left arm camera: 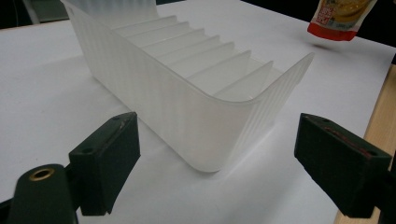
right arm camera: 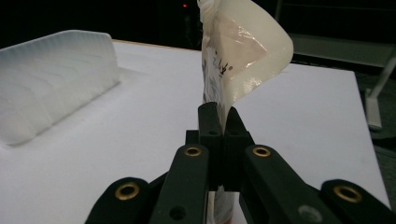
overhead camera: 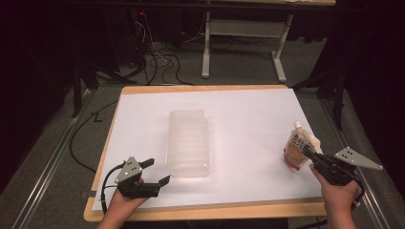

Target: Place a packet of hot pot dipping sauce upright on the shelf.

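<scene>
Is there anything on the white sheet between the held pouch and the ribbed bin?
Nothing visible: the right tool is shut on the orange-and-white spouted pouch, and bare white sheet lies between it and the translucent ribbed plastic bin.

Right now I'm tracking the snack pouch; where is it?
In the high view, the pouch stands at the table's right edge, pinched by the right gripper, right of the tray.

You work at a wooden table (overhead camera: 191, 212) covered by a white sheet (overhead camera: 248, 119). Beyond the table's far edge you see grey carpet floor (overhead camera: 239, 71), where black cables (overhead camera: 157, 62) tangle toward the left and a white metal frame (overhead camera: 243, 28) stands on 2 legs. Metal rails (overhead camera: 45, 171) run along the floor beside the table. The room around it is dark.
</scene>
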